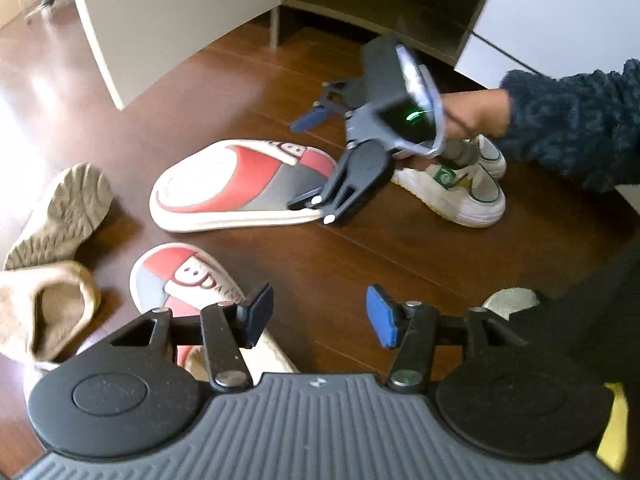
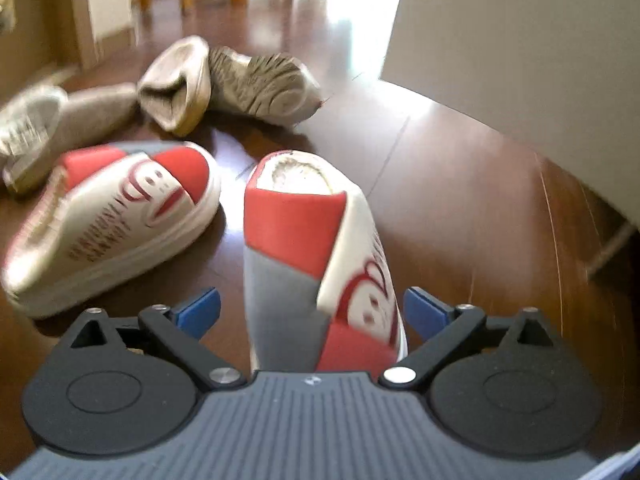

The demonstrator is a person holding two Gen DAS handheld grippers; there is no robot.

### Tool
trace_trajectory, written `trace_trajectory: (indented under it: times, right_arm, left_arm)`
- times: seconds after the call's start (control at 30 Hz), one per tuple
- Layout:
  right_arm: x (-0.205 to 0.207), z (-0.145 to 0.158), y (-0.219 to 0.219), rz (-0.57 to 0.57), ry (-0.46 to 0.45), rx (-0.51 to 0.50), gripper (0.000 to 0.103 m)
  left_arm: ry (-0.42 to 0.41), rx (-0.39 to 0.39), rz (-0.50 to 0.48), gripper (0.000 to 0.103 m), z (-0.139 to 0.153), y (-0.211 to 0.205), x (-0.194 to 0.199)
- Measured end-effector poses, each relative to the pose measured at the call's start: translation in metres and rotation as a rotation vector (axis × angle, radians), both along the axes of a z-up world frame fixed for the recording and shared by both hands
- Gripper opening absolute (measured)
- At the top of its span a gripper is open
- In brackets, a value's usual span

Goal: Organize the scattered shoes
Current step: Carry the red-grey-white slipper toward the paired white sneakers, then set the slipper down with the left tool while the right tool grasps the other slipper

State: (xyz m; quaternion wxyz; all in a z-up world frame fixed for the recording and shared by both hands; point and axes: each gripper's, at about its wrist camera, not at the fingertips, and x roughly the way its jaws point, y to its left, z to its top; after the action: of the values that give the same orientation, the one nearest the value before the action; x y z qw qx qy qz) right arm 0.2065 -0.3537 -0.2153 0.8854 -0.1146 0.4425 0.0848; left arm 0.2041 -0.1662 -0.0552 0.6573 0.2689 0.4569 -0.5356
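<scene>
**Both grippers open over scattered shoes on the wooden floor**

Left wrist view: The left gripper (image 1: 320, 314) is hovering with its jaws partway apart, nothing between the pads, only bare floor (image 1: 328, 264) showing in the gap. Just beside its left finger, partly under it, a red, grey and white slipper (image 1: 180, 280) is lying toe away from the gripper. Further ahead its mate, the second slipper (image 1: 240, 186), is lying flat. The right gripper (image 1: 310, 160) is reaching in from the right, held by a hand (image 1: 474, 114) in a dark blue knit sleeve (image 1: 580, 120), with its lower finger lying over that slipper's edge; whether it is touching I cannot tell. Behind the right gripper a pair of white sneakers with green trim (image 1: 464, 192) is sitting. Off to the left gripper's left, a tan shoe is lying sole-up (image 1: 64, 216), with a tan slipper (image 1: 44, 312) nearer. Ahead, an open shoe cabinet (image 1: 380, 4) is standing, door ajar.

Right wrist view: The right gripper (image 2: 312, 312) is standing wide open, straddling the second slipper (image 2: 312, 248), which is running lengthwise between the blue pads; gaps are showing on both sides, so no grip. Left of the gripper, the first slipper (image 2: 120, 216) is lying, blurred. Beyond, the tan pair (image 2: 240, 84) is lying, one sole facing the gripper.
</scene>
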Motion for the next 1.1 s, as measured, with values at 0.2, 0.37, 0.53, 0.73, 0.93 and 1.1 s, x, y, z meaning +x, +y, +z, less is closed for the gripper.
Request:
trace_trajectory:
  times: [0.2,0.37,0.53,0.73,0.93,1.1]
  right_arm:
    - [0.028,-0.020,-0.001,-0.013,0.031,-0.061,0.074]
    - [0.031,-0.015,-0.059,-0.193,0.041,-0.069,0.070]
    - [0.012,-0.015,-0.139,-0.372,0.027,-0.074,0.070]
    - [-0.008,-0.021,-0.182,-0.497,0.044,-0.101,0.070]
    - [-0.019,-0.027,-0.186,-0.583,0.036,-0.106,0.073]
    - [-0.011,-0.023,-0.181,-0.625,0.051,-0.132,0.083]
  left_arm:
    - [-0.027,-0.013,0.065,0.057,0.008,0.018,0.012]
    - [-0.023,-0.017,0.103,0.057,0.010,0.032,0.017]
    - [0.008,0.003,0.110,0.057,-0.002,0.030,0.018]
    - [0.013,0.028,0.100,0.057,-0.013,0.023,0.015]
    - [0.014,0.035,0.107,0.057,-0.016,0.022,0.015]
    - [0.009,0.047,0.127,0.057,-0.019,0.029,0.013]
